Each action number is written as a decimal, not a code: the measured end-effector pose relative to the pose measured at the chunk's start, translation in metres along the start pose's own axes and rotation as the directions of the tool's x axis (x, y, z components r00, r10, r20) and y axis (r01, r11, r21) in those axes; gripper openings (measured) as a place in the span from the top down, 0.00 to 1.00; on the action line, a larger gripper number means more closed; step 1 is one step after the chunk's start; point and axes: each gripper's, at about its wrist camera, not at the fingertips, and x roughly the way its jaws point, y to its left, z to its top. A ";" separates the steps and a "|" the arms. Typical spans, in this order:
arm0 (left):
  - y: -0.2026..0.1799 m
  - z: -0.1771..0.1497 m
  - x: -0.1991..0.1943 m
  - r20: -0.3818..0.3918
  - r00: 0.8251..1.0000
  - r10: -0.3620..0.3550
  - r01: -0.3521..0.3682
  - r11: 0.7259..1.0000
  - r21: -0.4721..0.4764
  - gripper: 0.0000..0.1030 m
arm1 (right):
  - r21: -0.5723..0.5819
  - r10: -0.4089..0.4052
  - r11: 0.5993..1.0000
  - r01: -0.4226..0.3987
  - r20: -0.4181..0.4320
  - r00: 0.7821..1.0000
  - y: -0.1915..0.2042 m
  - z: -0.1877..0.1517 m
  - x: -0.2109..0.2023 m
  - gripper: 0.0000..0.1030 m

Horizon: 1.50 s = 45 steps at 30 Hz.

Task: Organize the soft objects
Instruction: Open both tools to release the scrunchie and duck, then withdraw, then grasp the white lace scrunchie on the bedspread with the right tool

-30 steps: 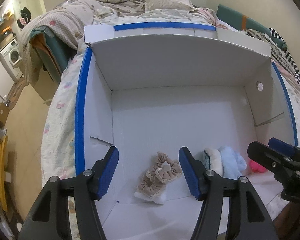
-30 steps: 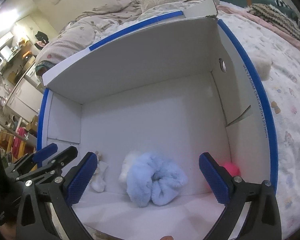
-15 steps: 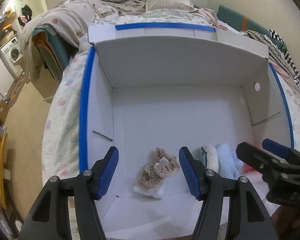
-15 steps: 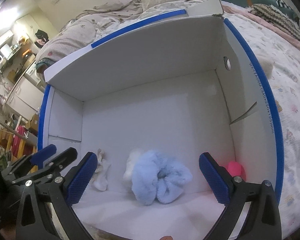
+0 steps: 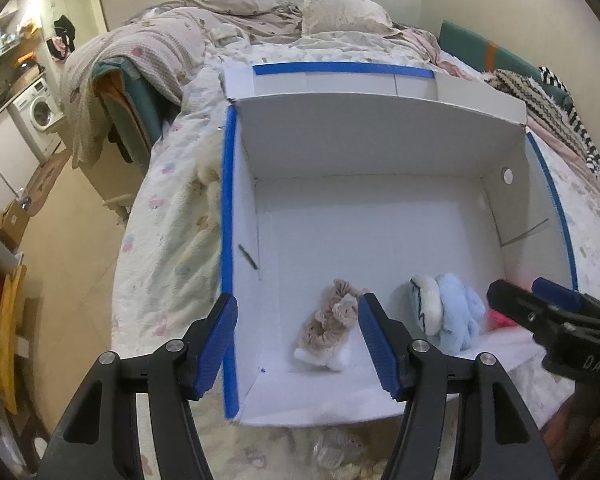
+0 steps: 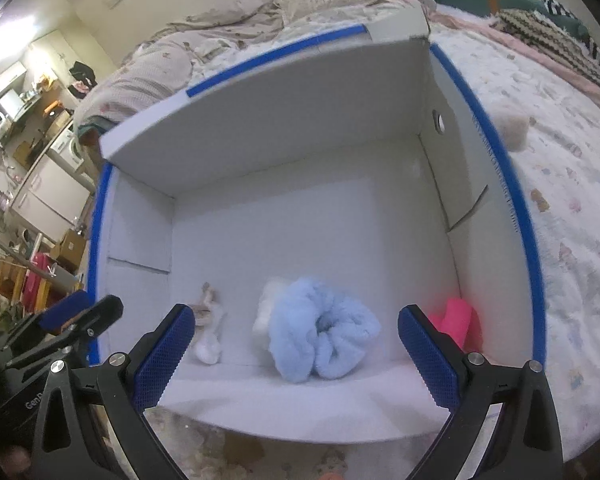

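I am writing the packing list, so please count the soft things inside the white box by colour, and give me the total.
Beige and white (frilly piece): 1
White with dark trim (piece beside the blue one): 1
Light blue (fluffy piece): 1
Pink (piece by the right wall): 1
Total: 4, all near the front wall of the box.

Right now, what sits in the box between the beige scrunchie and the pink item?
A white plush piece and the blue scrunchie, bunched together, lie between the beige scrunchie and pink item; the left wrist view shows it best.
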 end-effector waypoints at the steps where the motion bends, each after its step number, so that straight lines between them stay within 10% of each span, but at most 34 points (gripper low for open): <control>1: 0.003 -0.002 -0.004 0.002 1.000 -0.004 0.004 1.000 -0.007 0.42 | -0.008 -0.007 1.000 0.007 0.005 1.000 0.001 -0.002 -0.004 0.00; 28: 0.041 -0.073 -0.045 -0.040 0.999 -0.014 0.010 0.996 -0.084 0.42 | -0.101 -0.047 0.994 0.044 -0.022 0.999 0.021 -0.072 -0.033 0.00; 45: 0.062 -0.088 -0.029 -0.101 0.995 0.015 -0.031 0.987 -0.156 0.42 | 0.020 0.108 0.994 -0.106 -0.167 0.980 0.015 -0.097 -0.012 0.00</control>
